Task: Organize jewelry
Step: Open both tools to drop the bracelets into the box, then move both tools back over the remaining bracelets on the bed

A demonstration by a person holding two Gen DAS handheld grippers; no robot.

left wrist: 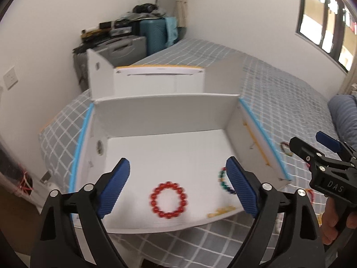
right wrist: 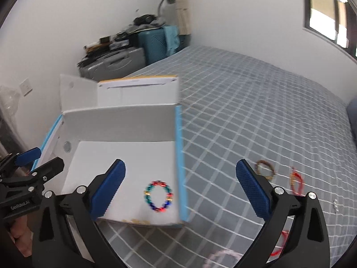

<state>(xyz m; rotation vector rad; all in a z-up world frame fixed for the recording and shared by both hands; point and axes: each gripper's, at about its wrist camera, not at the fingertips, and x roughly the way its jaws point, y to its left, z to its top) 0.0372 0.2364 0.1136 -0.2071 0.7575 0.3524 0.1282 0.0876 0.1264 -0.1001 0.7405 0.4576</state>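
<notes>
The white cardboard box (left wrist: 156, 116) with blue edge tape rests on the grey checked bedspread (right wrist: 256, 102). The left gripper (left wrist: 177, 187) stands wide, nothing between its jaws; the red bead bracelet (left wrist: 169, 200) lies on the box floor at 6 o'clock. The right gripper (right wrist: 180, 189) also stands wide and empty above the multicoloured bead bracelet (right wrist: 158, 196) at the box's 5 o'clock corner. More bracelets (right wrist: 265, 169) lie on the bedspread at 3 o'clock.

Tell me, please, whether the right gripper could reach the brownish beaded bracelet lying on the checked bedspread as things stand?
Probably yes. The right gripper is open and empty, and the brownish beaded bracelet lies uncovered on the checked bedspread just beyond its right finger, outside the white box.
</notes>
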